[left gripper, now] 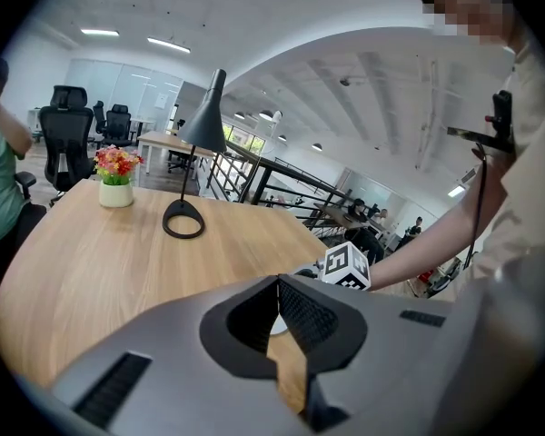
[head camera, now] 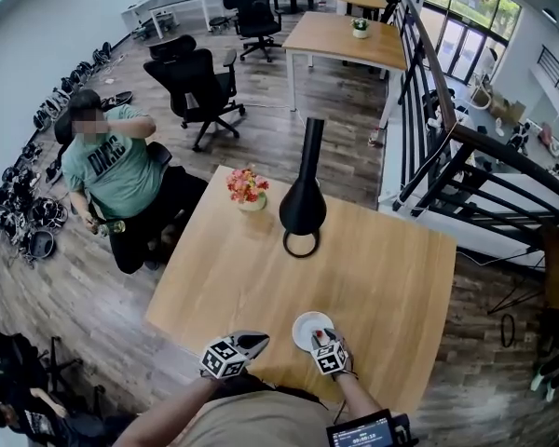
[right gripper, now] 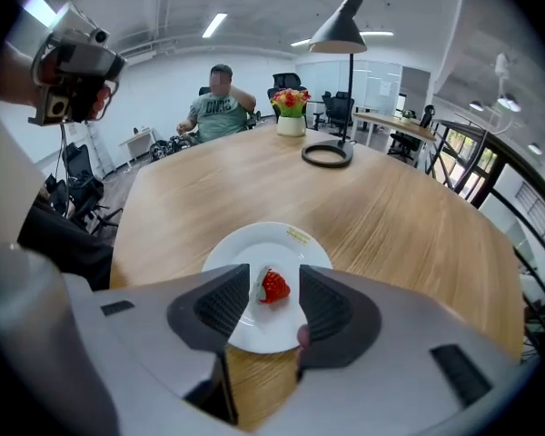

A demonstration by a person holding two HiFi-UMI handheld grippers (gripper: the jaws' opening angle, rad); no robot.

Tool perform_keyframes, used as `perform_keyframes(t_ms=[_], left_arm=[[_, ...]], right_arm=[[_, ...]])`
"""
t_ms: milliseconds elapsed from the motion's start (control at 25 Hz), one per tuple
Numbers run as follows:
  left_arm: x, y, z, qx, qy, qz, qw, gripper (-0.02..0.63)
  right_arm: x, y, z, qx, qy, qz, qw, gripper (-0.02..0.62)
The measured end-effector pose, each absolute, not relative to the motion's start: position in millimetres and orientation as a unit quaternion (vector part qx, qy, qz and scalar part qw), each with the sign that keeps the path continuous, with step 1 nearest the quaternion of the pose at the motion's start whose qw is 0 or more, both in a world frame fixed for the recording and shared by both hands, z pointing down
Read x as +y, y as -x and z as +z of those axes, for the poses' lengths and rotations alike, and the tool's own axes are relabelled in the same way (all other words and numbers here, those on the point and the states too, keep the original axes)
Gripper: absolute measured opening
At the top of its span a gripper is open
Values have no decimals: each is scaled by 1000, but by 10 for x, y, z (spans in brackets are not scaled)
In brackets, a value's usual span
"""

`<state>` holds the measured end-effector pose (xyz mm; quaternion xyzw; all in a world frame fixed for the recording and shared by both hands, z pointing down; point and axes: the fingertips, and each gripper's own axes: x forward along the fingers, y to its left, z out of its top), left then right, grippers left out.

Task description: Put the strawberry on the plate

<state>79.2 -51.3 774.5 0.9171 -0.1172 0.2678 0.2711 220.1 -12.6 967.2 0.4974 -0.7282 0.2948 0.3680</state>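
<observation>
Strawberry [right gripper: 273,285]: one, red, lying near the middle of a white plate [right gripper: 286,241].
Plate: on the wooden counter [head camera: 382,259], close to the wearer's edge.
Right tongs [right gripper: 274,292]: released, jaws apart either side of the strawberry, neither pad touching it.
Left tongs [left gripper: 277,287]: clenched, jaws together, nothing between them, beside the plate at the same edge.
Black lamp [head camera: 304,203] and flower pot [head camera: 250,192]: towards the far edge.

Red strawberry [right gripper: 273,286] with pale green cap, white round plate [right gripper: 254,243] with small yellow rim mark, light wood-grain worktop [head camera: 382,277], matte black lamp [head camera: 304,203], red-and-yellow flowers [head camera: 247,184] in white pot [head camera: 252,204]
</observation>
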Motion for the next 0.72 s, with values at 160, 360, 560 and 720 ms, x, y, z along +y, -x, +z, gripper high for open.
perform_keyframes(t_ms=[160,360,560,720], left_arm=[[-559,-804,7712,-123,-919,257,273,5],[-553,-832,7606,-127,-921,235,283,5],[-702,-901,7372,-129,-931,197,280,5],[-766,-958,7094,-124,-937,162,283,5]], right_arm=[[-65,-2303,9497,-724,-524,305,329,156],[-81,-2520,8892,-712,-595,268,259,189],[-259,-2815,7945,-703,-660,192,183,189],[-275,-3057,7168,-679,-708,144,131,187]])
